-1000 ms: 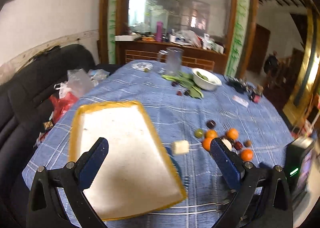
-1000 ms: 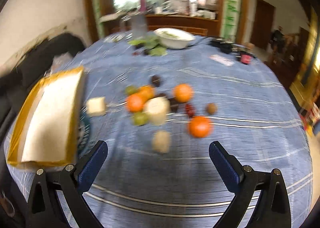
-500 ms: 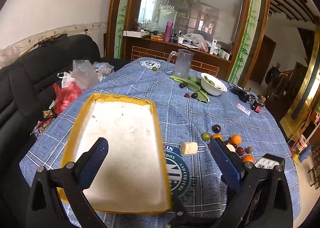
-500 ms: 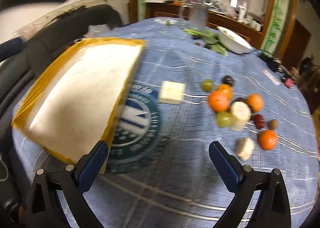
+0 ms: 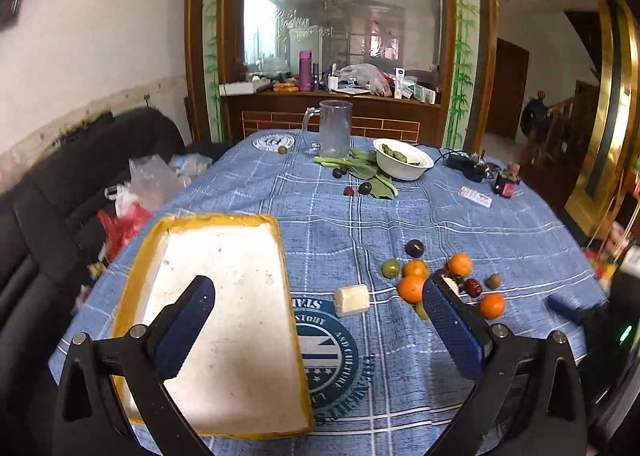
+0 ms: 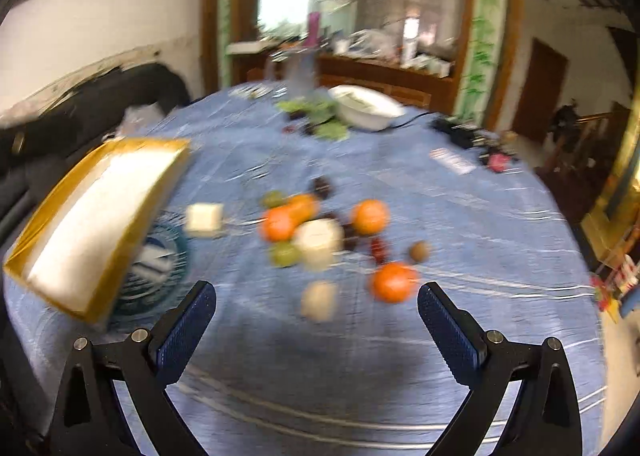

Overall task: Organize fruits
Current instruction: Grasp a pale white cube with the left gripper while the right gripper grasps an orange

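A yellow-rimmed white tray [image 5: 224, 296] lies empty on the blue tablecloth, left of centre; it also shows in the right wrist view [image 6: 100, 211]. A cluster of fruit sits to its right: several oranges [image 5: 411, 288], a green fruit [image 5: 390, 268], a dark plum [image 5: 414, 248], small red and brown fruits, and pale chunks [image 5: 352, 299]. My left gripper [image 5: 320, 320] is open and empty, above the tray's right edge. My right gripper [image 6: 316, 316] is open and empty, just short of the fruit cluster [image 6: 320, 232]; its view is blurred.
At the far side stand a clear pitcher [image 5: 335, 127], a white bowl [image 5: 402, 163], green leaves [image 5: 360, 171] and more dark fruits. A black sofa with plastic bags [image 5: 132, 195] is left of the table. A dark device [image 5: 624, 328] is at the right edge.
The right gripper swung back from the tray side toward the fruit cluster. The left gripper's view shifted slightly, the tray nearer centre. Both stayed open.
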Demonstrator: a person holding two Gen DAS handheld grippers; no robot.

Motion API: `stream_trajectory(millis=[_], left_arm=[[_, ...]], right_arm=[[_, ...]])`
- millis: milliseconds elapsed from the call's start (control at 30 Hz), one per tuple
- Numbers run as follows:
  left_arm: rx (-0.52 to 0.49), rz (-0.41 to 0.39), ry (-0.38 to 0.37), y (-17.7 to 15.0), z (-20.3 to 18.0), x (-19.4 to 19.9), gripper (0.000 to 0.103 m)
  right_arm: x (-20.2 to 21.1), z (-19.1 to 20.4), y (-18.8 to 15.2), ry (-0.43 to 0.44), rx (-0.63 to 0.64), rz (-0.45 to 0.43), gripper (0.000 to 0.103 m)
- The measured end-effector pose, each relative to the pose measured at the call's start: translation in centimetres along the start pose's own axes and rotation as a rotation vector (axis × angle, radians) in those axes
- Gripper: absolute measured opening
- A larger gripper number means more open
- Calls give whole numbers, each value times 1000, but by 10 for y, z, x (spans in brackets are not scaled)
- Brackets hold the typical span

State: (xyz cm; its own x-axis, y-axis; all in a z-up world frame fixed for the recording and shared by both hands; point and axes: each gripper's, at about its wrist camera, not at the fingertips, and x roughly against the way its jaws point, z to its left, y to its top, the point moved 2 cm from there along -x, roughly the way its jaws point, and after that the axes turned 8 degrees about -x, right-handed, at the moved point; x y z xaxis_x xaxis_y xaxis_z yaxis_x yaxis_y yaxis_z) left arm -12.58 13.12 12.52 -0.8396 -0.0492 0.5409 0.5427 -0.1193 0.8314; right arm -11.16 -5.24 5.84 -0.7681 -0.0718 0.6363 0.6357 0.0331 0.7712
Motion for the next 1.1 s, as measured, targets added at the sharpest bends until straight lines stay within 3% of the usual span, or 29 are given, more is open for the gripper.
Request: stream_trajectory(millis=[100,233,433,467,533,600,633,733,1100], left_arm=[[-6,-20,31,-1,4,-2,103],[42,28,11,-3,10,-15,103],[45,106,-117,-10,-11,-36,102],[32,113,-132,-11,-17,-40,99],[17,132,-151,-12,-25,-47,82],[21,178,-211,-15,-32,-57,54],[31,200,-250,-17,-35,-61,51],[25,242,-347,-25,-52,-71,50],[-130,306,-461,-42,-123,-91,46]], right_arm=[[-1,-37,3,-36,-43,4,102],[-6,-78,3,-65,-128,36,102],[-17,-89,4,7,-156,73,102],[-20,-85,4,36,-149,83,101],[-28,-76,3,70,-133,107,92],[-37,-68,2,87,-111,126,82],[-41,-65,1,91,-102,132,79],[-53,-64,1,113,-108,156,70],[-92,-65,2,160,-166,230,68]])
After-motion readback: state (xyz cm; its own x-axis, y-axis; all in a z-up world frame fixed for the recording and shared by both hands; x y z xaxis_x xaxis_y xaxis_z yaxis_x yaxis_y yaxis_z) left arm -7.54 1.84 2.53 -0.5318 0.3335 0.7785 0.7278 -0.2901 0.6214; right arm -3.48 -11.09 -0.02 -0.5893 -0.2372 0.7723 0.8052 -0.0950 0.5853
